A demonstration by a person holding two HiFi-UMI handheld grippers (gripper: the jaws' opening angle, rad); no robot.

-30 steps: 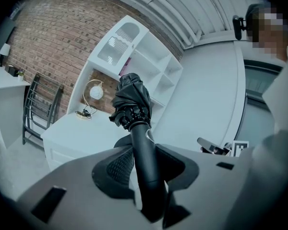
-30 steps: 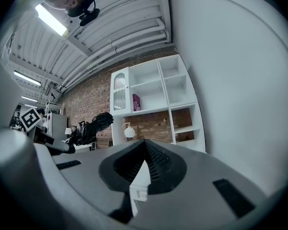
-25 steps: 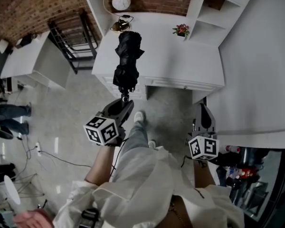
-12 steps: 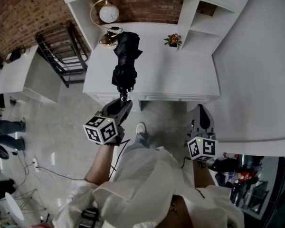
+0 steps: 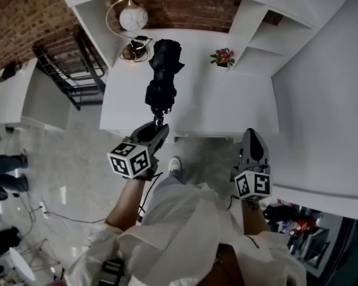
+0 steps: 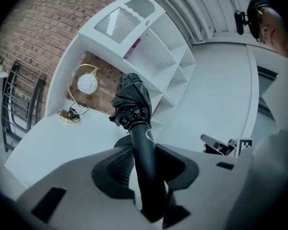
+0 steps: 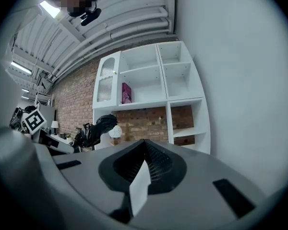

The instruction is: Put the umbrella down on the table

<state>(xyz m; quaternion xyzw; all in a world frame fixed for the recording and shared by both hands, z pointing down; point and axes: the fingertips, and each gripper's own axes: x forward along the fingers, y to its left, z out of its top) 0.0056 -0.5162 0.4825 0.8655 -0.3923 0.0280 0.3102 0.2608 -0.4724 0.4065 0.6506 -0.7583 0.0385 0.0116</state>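
The left hand-held gripper (image 5: 158, 127) is clamped on the smooth, stiff handle of the folded black umbrella (image 5: 164, 76). The umbrella reaches toward 12 o'clock over the white desk (image 5: 227, 103), and its bunched canopy seems to hang clear of the surface, though the steep view leaves that uncertain. The right hand-held gripper (image 5: 252, 139) is closed on nothing, at the desk's near edge toward 4 o'clock.

I judge the umbrella light, with its weight toward the canopy. Its cloth is soft and will sag, while the handle is rigid but slick, so the handle is the sound place to grip. Set down flat, it may roll.

A round lamp (image 5: 131, 19) and its cable sit at 11 o'clock of the canopy, close by, and a small flower pot (image 5: 222, 57) lies at 2 o'clock. Bare desk lies at 3 o'clock and under the umbrella, and the near edge is just below the grip.
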